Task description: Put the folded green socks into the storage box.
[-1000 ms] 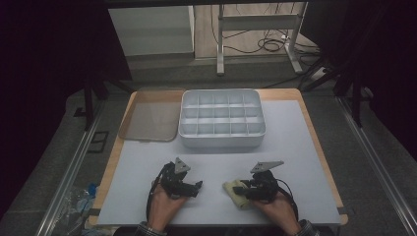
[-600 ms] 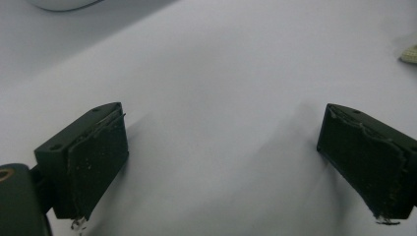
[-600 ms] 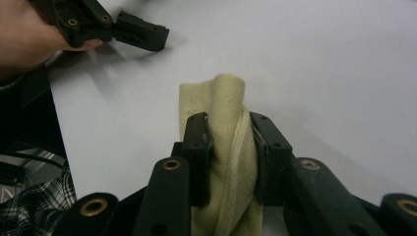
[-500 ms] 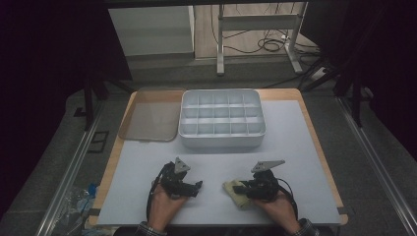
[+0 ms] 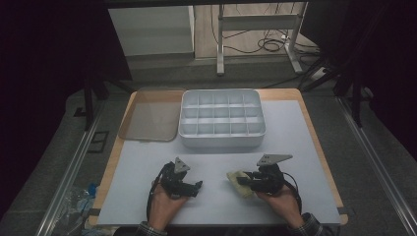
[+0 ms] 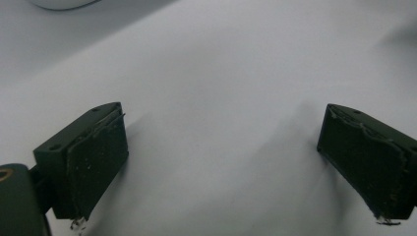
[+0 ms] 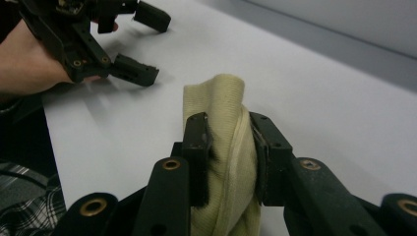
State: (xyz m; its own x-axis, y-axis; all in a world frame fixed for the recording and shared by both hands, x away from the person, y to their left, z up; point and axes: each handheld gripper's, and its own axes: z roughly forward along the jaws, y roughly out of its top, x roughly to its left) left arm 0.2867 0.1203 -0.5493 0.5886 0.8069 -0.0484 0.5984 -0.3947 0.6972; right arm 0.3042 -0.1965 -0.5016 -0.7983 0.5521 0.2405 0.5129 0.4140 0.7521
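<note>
White table (image 5: 295, 137), dim room. The right gripper (image 5: 244, 181) has its jaws pinched on a yellowish cloth (image 7: 223, 132) near the front edge: soft, light, floppy, best gathered at a fold. Left gripper (image 5: 196, 187) jaws gape wide, empty.

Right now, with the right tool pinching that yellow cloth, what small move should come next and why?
Probably lift the cloth slightly off the white mat. The right tool is already shut on it, the left tool is open with nothing between its jaws, and the compartment box lies farther ahead.
</note>
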